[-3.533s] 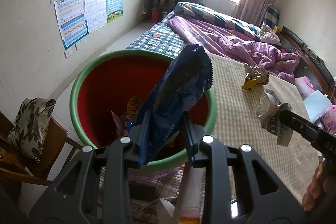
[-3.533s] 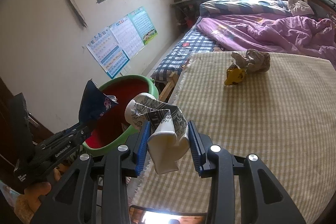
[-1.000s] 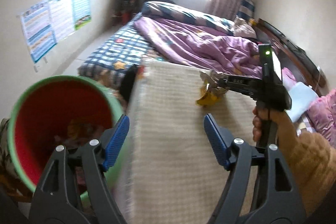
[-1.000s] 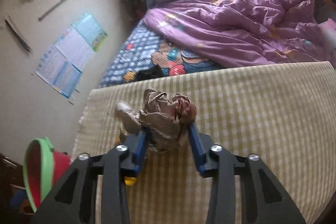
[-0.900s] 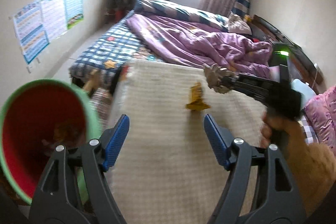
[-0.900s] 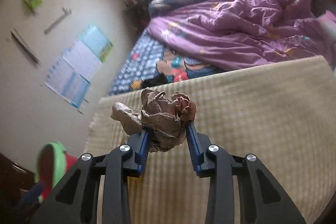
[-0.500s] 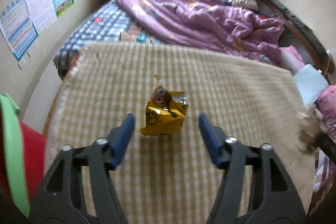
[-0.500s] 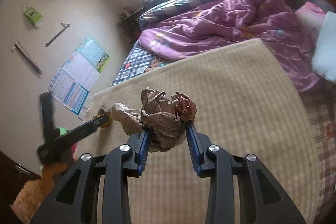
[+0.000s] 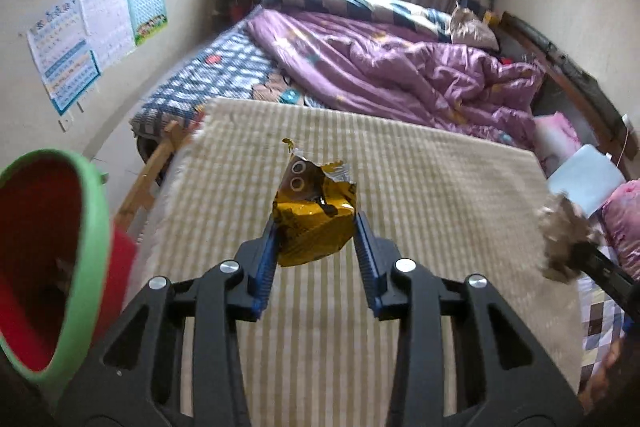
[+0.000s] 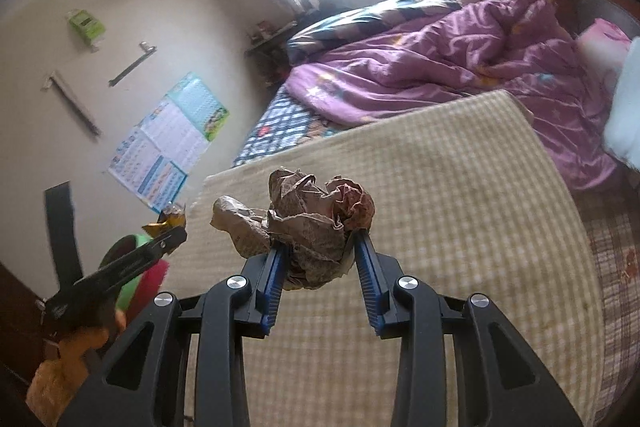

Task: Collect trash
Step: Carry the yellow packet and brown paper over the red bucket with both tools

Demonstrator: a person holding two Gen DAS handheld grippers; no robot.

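**Both grippers loaded with trash**

The left gripper [image 9: 316, 229] has just been closing, and its jaws are pressed on a yellow snack wrapper [image 9: 314, 217], which is held above the checked mat [image 9: 440, 211]. The right gripper's [image 10: 320, 247] jaws are clamped on a crumpled paper ball [image 10: 308, 223], also carried over the mat. The red bin [image 9: 52, 267] with its green rim is seen at the mat's left edge. A purple quilt [image 9: 400, 75] is spread on the bed beyond.

Both tongs clamped, tilted downward

The left tongs [image 9: 316, 227], jaws just closing, pinch a yellow wrapper [image 9: 314, 217] above the checked mat [image 9: 440, 195]; the right tongs [image 10: 320, 251] grip crumpled brown paper [image 10: 308, 223] over the same mat.
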